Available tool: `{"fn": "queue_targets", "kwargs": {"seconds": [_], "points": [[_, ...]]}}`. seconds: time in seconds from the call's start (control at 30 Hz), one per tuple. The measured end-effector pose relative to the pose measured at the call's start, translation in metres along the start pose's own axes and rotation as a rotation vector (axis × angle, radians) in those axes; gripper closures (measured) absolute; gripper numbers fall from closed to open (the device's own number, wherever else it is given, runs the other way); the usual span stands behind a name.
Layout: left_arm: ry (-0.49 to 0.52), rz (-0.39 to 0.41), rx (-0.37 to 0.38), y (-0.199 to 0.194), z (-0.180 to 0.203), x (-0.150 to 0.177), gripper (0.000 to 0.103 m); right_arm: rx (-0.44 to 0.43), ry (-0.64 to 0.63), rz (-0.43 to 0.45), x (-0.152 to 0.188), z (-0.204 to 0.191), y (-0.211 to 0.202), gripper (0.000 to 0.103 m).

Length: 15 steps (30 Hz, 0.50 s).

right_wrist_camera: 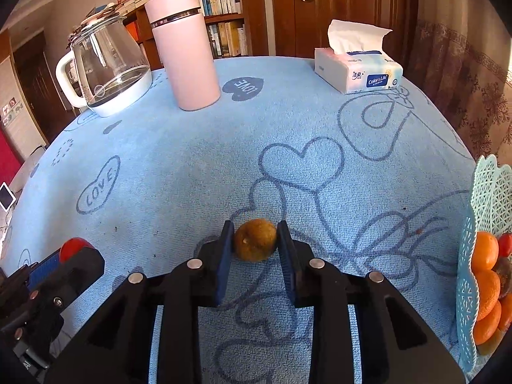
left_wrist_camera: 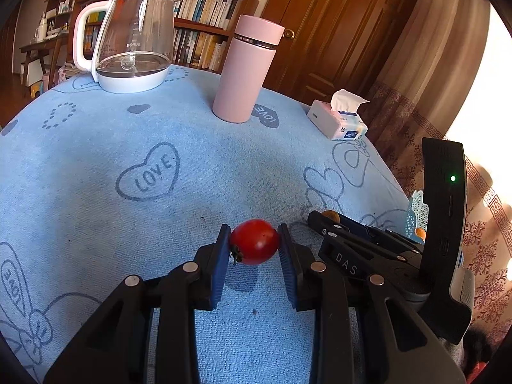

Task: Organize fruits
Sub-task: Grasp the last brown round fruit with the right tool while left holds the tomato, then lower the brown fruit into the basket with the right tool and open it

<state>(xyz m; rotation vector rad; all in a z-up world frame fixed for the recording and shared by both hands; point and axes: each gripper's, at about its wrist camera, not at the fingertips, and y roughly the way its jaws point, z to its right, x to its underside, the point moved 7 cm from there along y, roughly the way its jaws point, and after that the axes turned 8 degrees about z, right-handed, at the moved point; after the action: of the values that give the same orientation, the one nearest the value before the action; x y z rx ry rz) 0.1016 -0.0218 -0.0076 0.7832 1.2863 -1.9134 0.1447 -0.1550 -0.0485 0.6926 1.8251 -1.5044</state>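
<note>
The left hand-held gripper (left_wrist_camera: pixel 254 240) pinches a glossy cherry tomato (left_wrist_camera: pixel 255 241); the right hand-held gripper (right_wrist_camera: pixel 255 240), marked "DAS", clamps a rough brown round fruit (right_wrist_camera: pixel 255 239) low over the table (right_wrist_camera: pixel 192 166), whose fuzzy blue cloth carries "LOVE" hearts. Far off stand a "SUPOR" glass kettle (left_wrist_camera: pixel 134 38), a pink flask (left_wrist_camera: pixel 246 67) and "Color Life" tissues (right_wrist_camera: pixel 358 70); a lattice basket (right_wrist_camera: pixel 486 198) of oranges (right_wrist_camera: pixel 484 251) sits right.

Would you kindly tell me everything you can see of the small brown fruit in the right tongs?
The brown fruit is small, round and dull, with a rough, matte skin and a pale speck on its near side. It sits low over the blue cloth, clamped on both sides by the blue pads of the right tongs. The left wrist view shows only its top.
</note>
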Motion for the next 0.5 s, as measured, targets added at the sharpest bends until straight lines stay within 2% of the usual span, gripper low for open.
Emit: {"fn": "queue_targets", "kwargs": {"seconds": [0.5], "points": [[0.014,0.007,0.01,-0.003,0.003,-0.001,0.073,0.028,0.077,0.059,0.002,0.025,-0.048,0.075]]}}
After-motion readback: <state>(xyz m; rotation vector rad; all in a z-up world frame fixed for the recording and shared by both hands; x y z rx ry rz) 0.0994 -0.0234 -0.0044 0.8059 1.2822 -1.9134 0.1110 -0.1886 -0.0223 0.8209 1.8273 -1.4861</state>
